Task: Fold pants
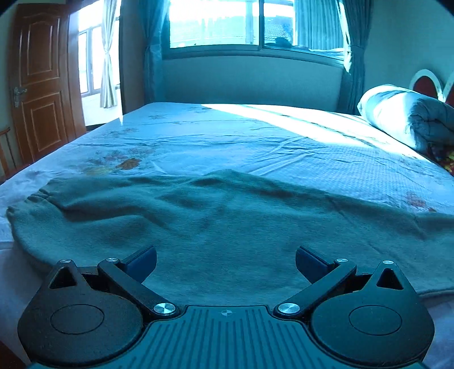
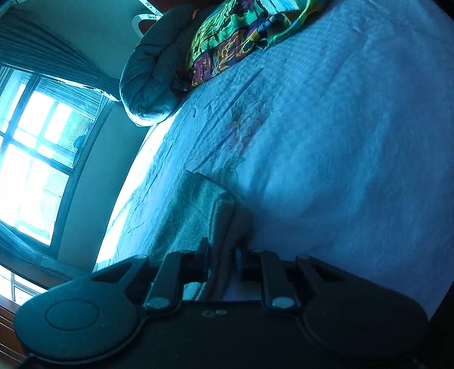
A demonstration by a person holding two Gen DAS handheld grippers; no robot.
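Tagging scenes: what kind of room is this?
Most likely a home bedroom: a made bed with the pants spread on it, a rolled quilt by the headboard, and a curtained window.

A wide bed (image 1: 255, 142) covered with a pale, wrinkled sheet printed with faded flowers carries everything. The grey-green fleece pants (image 1: 215, 221) lie spread across its near edge, elastic cuff at the left. Toward the headboard end rests a rolled grey quilted duvet (image 1: 408, 116), and beside it, in the right wrist view, a crumpled, brightly multicoloured cloth (image 2: 238, 37) lies on the sheet.
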